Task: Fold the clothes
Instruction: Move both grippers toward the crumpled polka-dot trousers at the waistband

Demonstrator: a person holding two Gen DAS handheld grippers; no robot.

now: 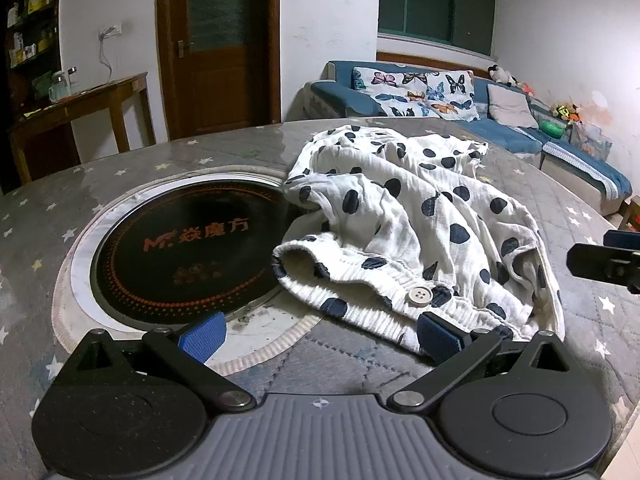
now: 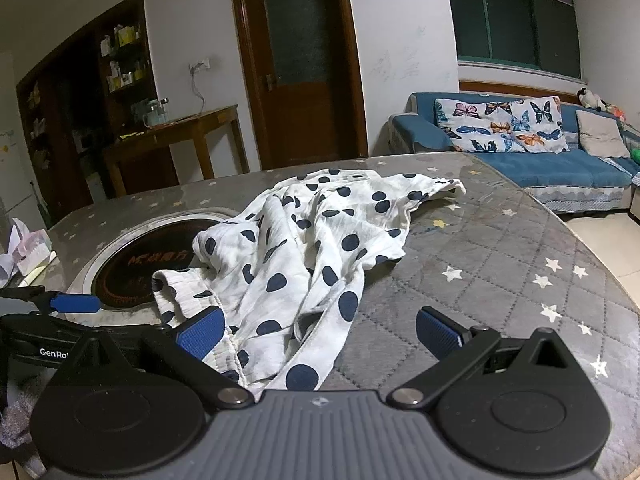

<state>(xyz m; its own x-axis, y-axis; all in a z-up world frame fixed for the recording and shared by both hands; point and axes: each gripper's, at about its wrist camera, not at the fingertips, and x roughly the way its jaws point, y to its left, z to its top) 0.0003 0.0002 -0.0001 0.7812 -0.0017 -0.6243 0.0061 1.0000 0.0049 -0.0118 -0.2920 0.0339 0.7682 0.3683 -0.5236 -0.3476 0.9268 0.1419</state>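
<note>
Two grippers, both spread wide and holding nothing. My left gripper [image 1: 320, 338] sits just short of the waistband [image 1: 360, 296] of the spotted trousers [image 1: 420, 208], its right pad touching or just over the elastic near the button [image 1: 419, 295]. My right gripper [image 2: 320, 334] has the near leg hem between its pads. The trousers lie crumpled on the quilted table [image 2: 500, 264], partly over the round cooktop [image 1: 184, 248], long axis running away from me. The left is nearer the waistband.
</note>
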